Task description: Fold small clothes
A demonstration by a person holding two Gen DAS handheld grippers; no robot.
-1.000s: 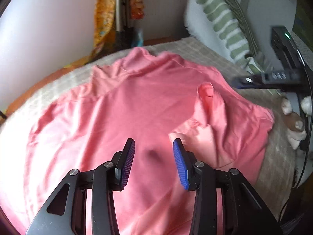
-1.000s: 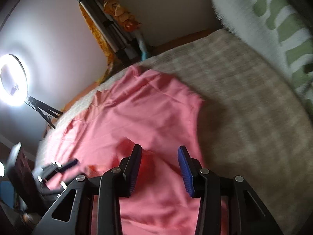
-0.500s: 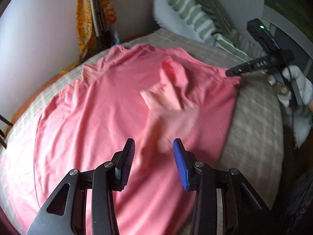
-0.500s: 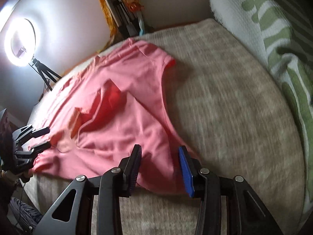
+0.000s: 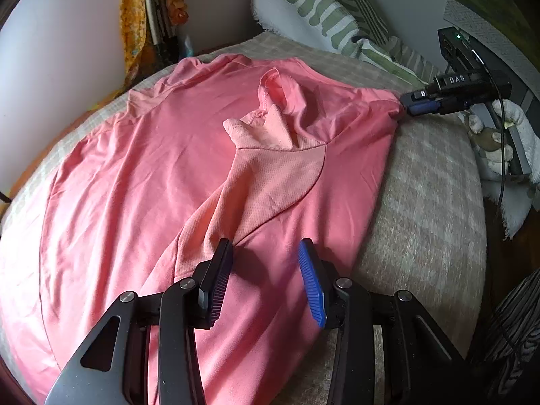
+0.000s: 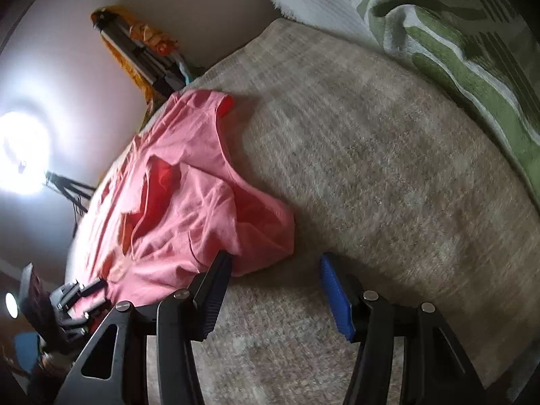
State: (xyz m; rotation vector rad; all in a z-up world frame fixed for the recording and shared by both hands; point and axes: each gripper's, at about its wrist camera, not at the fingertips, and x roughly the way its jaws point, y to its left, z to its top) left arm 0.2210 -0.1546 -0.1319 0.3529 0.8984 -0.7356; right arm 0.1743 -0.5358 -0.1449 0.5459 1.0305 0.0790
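A pink t-shirt lies spread on a beige checked bedcover, with its collar rumpled up and a lighter mesh panel showing. My left gripper is open and empty, just above the shirt's near part. My right gripper is open and empty, at the edge of a shirt sleeve, which lies beside its left finger. The right gripper also shows in the left wrist view at the shirt's far right corner. The shirt fills the left of the right wrist view.
A white and green striped pillow lies at the bed's far side and shows in the right wrist view. A tripod with orange cloth stands by the wall. A ring light glares at the left.
Both grippers pulled back from the shirt. The right gripper moved off the shirt's middle to its sleeve edge, and its jaws opened wider. The collar now lies rumpled and further away.
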